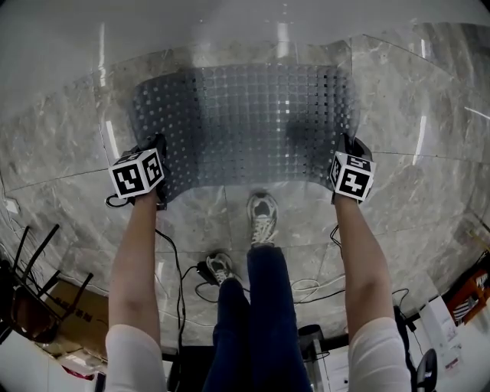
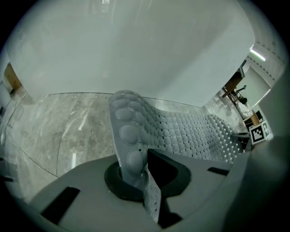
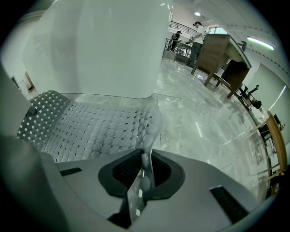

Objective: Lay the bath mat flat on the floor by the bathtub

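The left tool (image 1: 155,147) and right tool (image 1: 346,147) each clamp a near corner of the mat (image 1: 245,122), spread beside the bathtub (image 1: 245,23) but not yet flat on the floor (image 1: 61,153).

One bath mat (image 1: 245,122); two grippers (image 1: 158,145) (image 1: 344,145); two shoes (image 1: 262,218) (image 1: 220,266); perhaps one chair (image 1: 31,295)

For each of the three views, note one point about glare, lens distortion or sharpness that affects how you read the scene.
Head view: ceiling lights leave bright glare streaks on the glossy floor, and the straight tile joints bow. Left gripper view: the fisheye lens curves the bathtub wall, while the bath mat is sharp. Right gripper view: a black vignette rings the frame, and lamp reflections streak the floor.
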`<state>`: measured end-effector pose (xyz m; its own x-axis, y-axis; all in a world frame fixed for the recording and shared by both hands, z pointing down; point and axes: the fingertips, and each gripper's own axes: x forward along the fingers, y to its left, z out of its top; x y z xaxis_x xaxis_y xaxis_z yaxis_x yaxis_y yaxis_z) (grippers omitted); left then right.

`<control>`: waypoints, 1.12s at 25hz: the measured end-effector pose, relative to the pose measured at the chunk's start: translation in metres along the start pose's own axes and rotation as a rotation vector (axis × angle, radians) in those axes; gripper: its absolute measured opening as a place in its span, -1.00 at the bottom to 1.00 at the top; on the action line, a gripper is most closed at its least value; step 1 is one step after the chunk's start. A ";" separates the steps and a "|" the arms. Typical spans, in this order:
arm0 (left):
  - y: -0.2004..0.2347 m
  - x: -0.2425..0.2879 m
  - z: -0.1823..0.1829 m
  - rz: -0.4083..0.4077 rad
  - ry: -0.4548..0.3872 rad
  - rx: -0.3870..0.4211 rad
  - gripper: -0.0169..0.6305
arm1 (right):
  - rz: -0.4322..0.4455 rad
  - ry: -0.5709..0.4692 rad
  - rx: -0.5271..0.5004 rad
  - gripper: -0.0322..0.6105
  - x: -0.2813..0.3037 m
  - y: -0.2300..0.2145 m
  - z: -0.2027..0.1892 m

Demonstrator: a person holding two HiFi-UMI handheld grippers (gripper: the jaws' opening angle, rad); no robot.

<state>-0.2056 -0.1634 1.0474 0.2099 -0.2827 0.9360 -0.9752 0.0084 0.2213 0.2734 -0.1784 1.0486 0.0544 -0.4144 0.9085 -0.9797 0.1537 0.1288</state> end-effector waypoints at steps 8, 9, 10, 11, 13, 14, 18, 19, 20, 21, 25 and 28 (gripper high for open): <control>0.014 0.013 -0.001 0.045 0.016 0.002 -0.82 | -0.028 0.027 0.037 -0.78 0.018 -0.009 -0.011; 0.016 0.014 -0.002 0.046 0.019 -0.004 -0.82 | -0.030 0.030 0.045 -0.78 0.019 -0.010 -0.012; 0.018 0.015 -0.003 0.048 0.019 -0.012 -0.82 | -0.031 0.032 0.050 -0.78 0.021 -0.011 -0.013; 0.020 0.017 -0.003 0.049 0.020 -0.022 -0.82 | -0.032 0.033 0.055 -0.78 0.022 -0.012 -0.014; 0.024 0.020 -0.005 0.051 0.020 -0.042 -0.82 | -0.031 0.035 0.067 -0.78 0.026 -0.014 -0.017; 0.026 0.022 -0.005 0.052 0.021 -0.048 -0.82 | -0.031 0.036 0.075 -0.78 0.027 -0.015 -0.018; 0.032 0.027 -0.008 0.070 0.026 -0.045 -0.82 | -0.037 0.048 0.084 -0.78 0.033 -0.018 -0.022; 0.034 0.028 -0.009 0.075 0.029 -0.044 -0.82 | -0.040 0.052 0.082 -0.78 0.034 -0.019 -0.023; 0.036 0.030 -0.009 0.081 0.033 -0.043 -0.82 | -0.042 0.055 0.081 -0.78 0.035 -0.019 -0.024; 0.037 0.031 -0.009 0.086 0.037 -0.042 -0.82 | -0.044 0.059 0.081 -0.78 0.037 -0.019 -0.024; 0.042 0.040 -0.009 0.109 0.044 -0.020 -0.81 | -0.059 0.068 0.099 -0.76 0.046 -0.025 -0.029; 0.049 0.043 -0.010 0.130 0.039 -0.029 -0.68 | -0.064 0.065 0.120 -0.72 0.048 -0.027 -0.029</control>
<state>-0.2442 -0.1658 1.1010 0.0855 -0.2402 0.9670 -0.9919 0.0707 0.1052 0.3084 -0.1760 1.1000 0.1256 -0.3605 0.9243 -0.9897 0.0194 0.1421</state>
